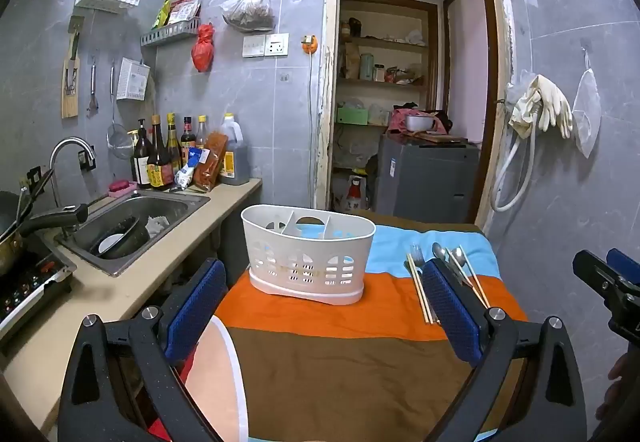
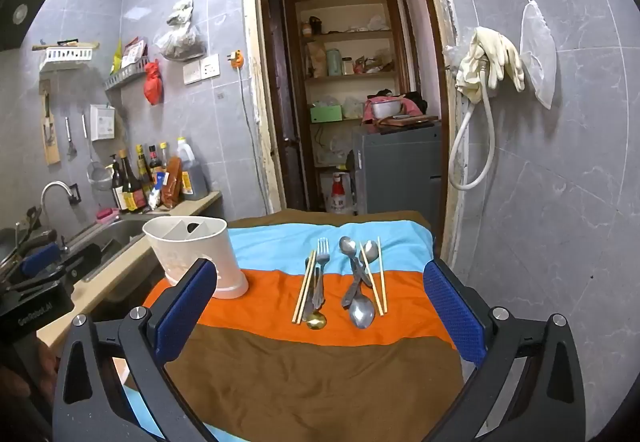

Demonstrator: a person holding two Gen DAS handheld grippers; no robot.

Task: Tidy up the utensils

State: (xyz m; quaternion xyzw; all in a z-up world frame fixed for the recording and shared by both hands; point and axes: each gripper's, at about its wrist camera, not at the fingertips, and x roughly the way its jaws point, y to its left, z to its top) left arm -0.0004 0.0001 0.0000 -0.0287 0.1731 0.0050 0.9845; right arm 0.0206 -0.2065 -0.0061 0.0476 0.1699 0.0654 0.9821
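Both claws wide open, nothing held: left gripper (image 1: pixel 324 306), right gripper (image 2: pixel 320 306). Fork (image 2: pixel 322 270), spoons (image 2: pixel 360 282) and chopsticks (image 2: pixel 304 288) lie loose on the striped cloth (image 2: pixel 304 374); empty white divided caddy (image 2: pixel 192 254) stands left, ready for sorting.

Left gripper (image 1: pixel 320 306): jaws spread wide, nothing between the blue pads (image 1: pixel 196 306), tilted slightly downward, hovering short of the white caddy (image 1: pixel 308 254).
Right gripper (image 2: pixel 320 306): jaws equally wide, empty, tilted slightly downward, to the right of the caddy.
Spacing: side by side, apart, each tip visible at the other's edge.
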